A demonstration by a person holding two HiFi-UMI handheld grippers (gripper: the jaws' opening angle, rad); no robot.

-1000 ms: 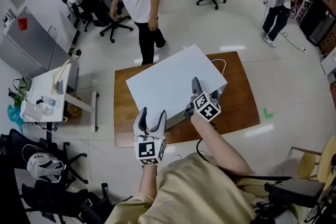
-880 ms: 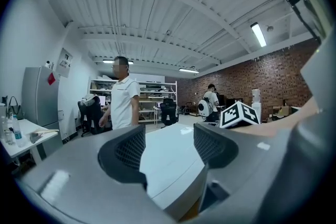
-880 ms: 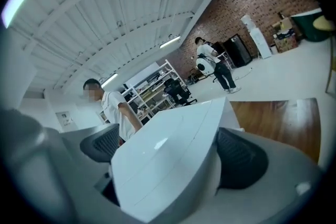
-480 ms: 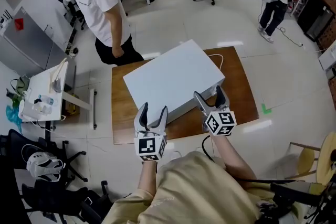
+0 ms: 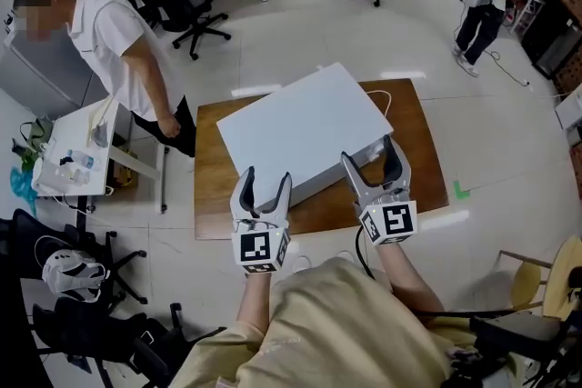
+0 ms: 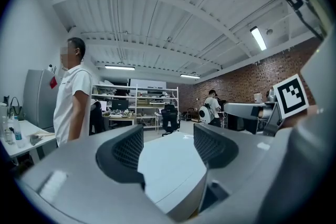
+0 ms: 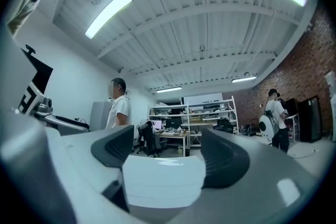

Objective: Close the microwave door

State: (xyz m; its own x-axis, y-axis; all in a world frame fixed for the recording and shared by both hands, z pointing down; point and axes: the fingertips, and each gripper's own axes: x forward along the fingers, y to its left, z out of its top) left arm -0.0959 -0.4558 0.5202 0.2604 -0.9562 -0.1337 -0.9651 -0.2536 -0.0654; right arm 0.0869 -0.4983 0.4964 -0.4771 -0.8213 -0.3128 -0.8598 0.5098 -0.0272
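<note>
Room: open workshop floor (image 5: 300, 32), with desks and office chairs at 12 o'clock of the head view and a standing person (image 5: 109, 41) at 10 o'clock
Wooden table (image 5: 214, 195): low brown top in the middle of the view, with a bare strip along its 6 o'clock edge
Left gripper (image 5: 265, 177): raised over that edge at 7 o'clock, jaws apart, nothing between them
Microwave (image 5: 300, 127): white box on the table, front turned toward 5 o'clock; the door seems flush with the body, but from above I cannot tell this for sure
Right gripper (image 5: 368, 152): at 4 o'clock, before the front corner, jaws closing on nothing; it seems clear of the door
Advice: if the latch has not caught, press the free edge of the door flat with the right jaws together and push straight toward 11 o'clock; keep the left one near to steady the box
</note>
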